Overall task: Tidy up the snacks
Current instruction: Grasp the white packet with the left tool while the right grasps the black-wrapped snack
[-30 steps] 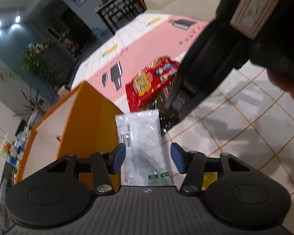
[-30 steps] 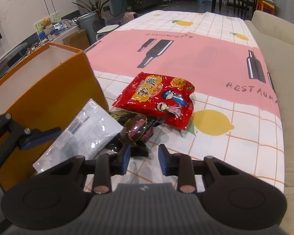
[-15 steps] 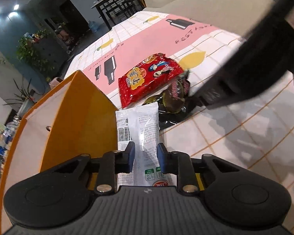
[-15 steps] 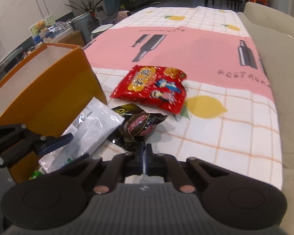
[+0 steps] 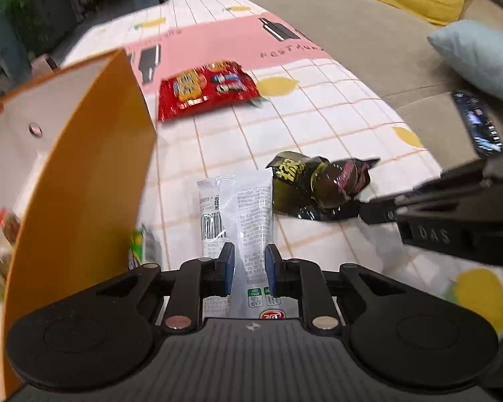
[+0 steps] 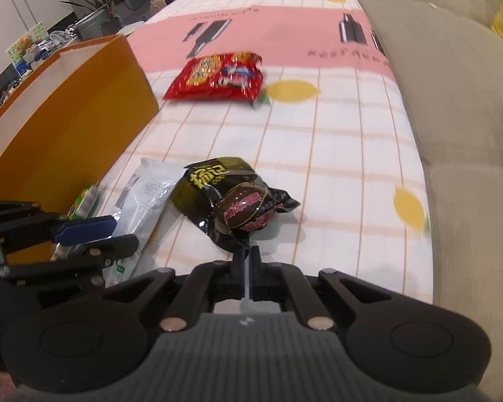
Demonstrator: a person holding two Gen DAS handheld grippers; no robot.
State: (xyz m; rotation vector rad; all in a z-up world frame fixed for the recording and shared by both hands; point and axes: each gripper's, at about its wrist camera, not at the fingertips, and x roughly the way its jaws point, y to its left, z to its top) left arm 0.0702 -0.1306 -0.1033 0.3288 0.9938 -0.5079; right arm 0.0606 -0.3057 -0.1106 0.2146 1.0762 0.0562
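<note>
My left gripper [image 5: 249, 269] is shut on the near end of a clear white snack packet [image 5: 238, 207], which lies beside the orange box [image 5: 84, 181]. My right gripper [image 6: 248, 261] is shut on the near edge of a dark snack bag [image 6: 238, 197] lying on the tablecloth. The dark bag [image 5: 318, 184] sits just right of the white packet [image 6: 147, 194]. A red snack bag [image 6: 218, 75] lies further off on the cloth, also in the left wrist view [image 5: 204, 88]. The left gripper also shows in the right wrist view [image 6: 84, 231].
The orange box [image 6: 67, 127] stands at the left with snacks inside. A small green packet [image 5: 139, 248] leans against its wall. A beige sofa [image 6: 452, 100] runs along the table's right edge, with cushions [image 5: 476, 57] and a phone [image 5: 479, 124] on it.
Both grippers have closed: the left on the white packet, the right on the dark bag. Both have drawn back toward me, and the packets shifted with them.
</note>
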